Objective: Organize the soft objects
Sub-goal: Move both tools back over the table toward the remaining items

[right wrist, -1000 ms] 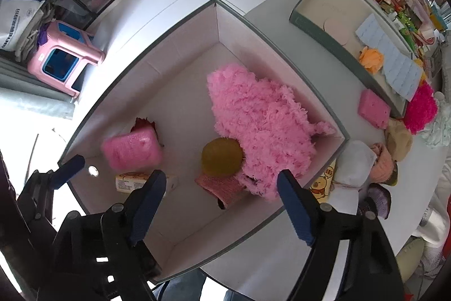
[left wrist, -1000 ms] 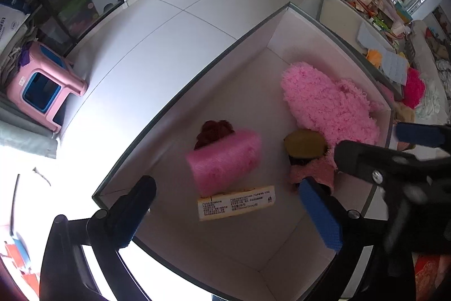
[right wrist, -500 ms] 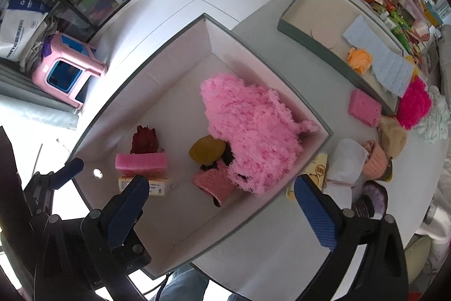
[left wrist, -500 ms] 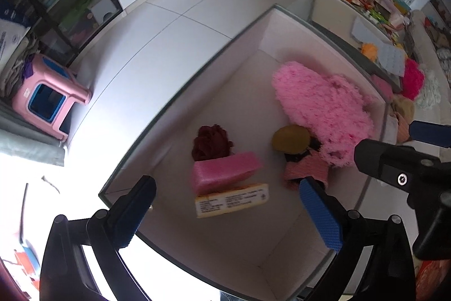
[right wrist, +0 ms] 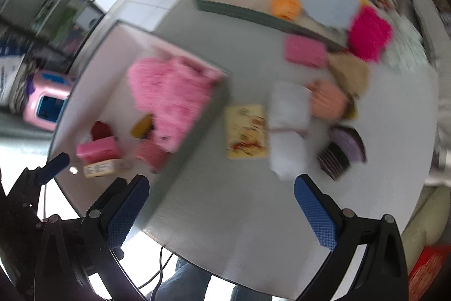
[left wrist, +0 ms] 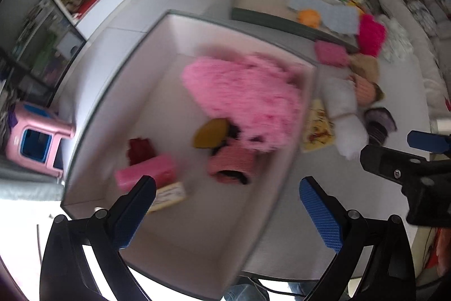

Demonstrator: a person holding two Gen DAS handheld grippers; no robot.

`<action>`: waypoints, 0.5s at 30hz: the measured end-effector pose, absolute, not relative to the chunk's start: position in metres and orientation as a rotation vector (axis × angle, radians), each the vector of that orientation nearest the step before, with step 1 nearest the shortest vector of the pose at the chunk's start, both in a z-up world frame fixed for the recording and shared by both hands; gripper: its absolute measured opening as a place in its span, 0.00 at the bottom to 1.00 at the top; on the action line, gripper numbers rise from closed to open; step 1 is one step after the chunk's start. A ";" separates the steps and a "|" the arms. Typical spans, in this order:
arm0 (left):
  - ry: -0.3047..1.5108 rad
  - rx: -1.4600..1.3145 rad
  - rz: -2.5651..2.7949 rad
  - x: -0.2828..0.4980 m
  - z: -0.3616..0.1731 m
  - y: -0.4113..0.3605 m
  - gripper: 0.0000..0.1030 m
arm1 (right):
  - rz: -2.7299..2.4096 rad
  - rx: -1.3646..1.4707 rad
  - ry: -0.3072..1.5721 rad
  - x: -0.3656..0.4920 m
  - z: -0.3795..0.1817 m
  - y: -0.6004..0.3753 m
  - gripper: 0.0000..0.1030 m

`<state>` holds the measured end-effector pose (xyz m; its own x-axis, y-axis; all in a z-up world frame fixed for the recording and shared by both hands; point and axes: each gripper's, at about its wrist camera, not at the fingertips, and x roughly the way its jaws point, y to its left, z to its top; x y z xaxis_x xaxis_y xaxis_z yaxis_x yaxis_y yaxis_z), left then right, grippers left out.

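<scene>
In the box (left wrist: 157, 52) on the table (right wrist: 225, 216): fluffy heap (left wrist: 248, 98) toward the right wall, sponge (left wrist: 146, 172) at the left, packet (left wrist: 169, 195) just in front of it, knitted cuff (left wrist: 234, 164) below the heap. Right of the box: booklet (right wrist: 246, 131), then white roll (right wrist: 287, 131), then hats (right wrist: 338, 95). Behind these, a second tray (right wrist: 253, 10).
</scene>
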<state>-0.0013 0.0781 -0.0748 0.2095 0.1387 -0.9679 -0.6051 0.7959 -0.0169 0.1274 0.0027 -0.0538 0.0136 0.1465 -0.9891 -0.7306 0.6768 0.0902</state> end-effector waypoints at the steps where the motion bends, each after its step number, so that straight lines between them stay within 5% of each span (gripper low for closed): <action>1: 1.265 -0.436 0.526 0.003 -0.075 0.072 0.99 | 0.711 -0.511 1.408 0.134 -0.056 -0.009 1.00; 15: 1.353 -0.484 0.350 0.071 -0.119 -0.008 0.99 | 0.410 -0.295 1.516 0.208 -0.094 -0.144 1.00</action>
